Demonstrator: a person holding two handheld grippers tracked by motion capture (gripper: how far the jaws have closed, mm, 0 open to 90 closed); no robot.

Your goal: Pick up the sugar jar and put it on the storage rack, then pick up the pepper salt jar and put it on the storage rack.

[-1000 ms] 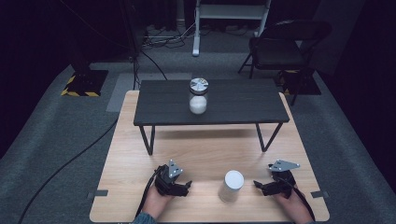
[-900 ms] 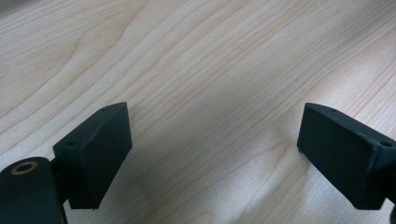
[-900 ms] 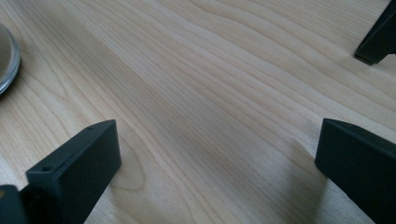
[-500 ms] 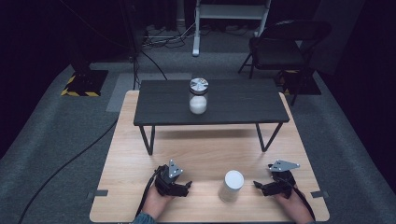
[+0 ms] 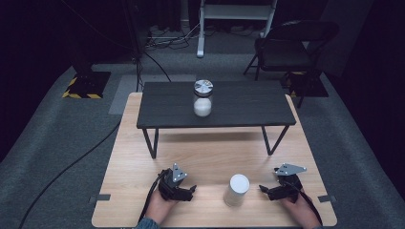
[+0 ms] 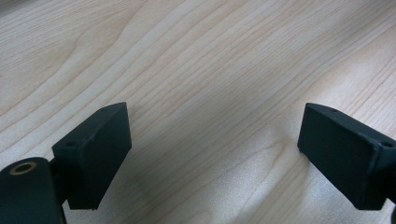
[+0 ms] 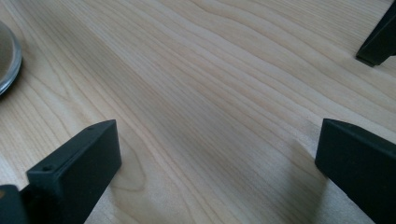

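On the wooden table (image 5: 210, 152), at about seven o'clock, the left gripper (image 5: 184, 191) rests with its jaws spread wide over bare wood, nothing between them. Just right of it, near six o'clock, stands the white cup (image 5: 237, 190), upright. At five o'clock the right gripper (image 5: 267, 191) lies beside the cup, apart from it, jaws likewise parted and empty.

High overhead forward-down view; two claw-mounted close-ups of shared wooden tabletop (image 5: 210, 152).

White cup (image 5: 237, 189) upright on wooden table's near edge, btwn both hands, touching neither.
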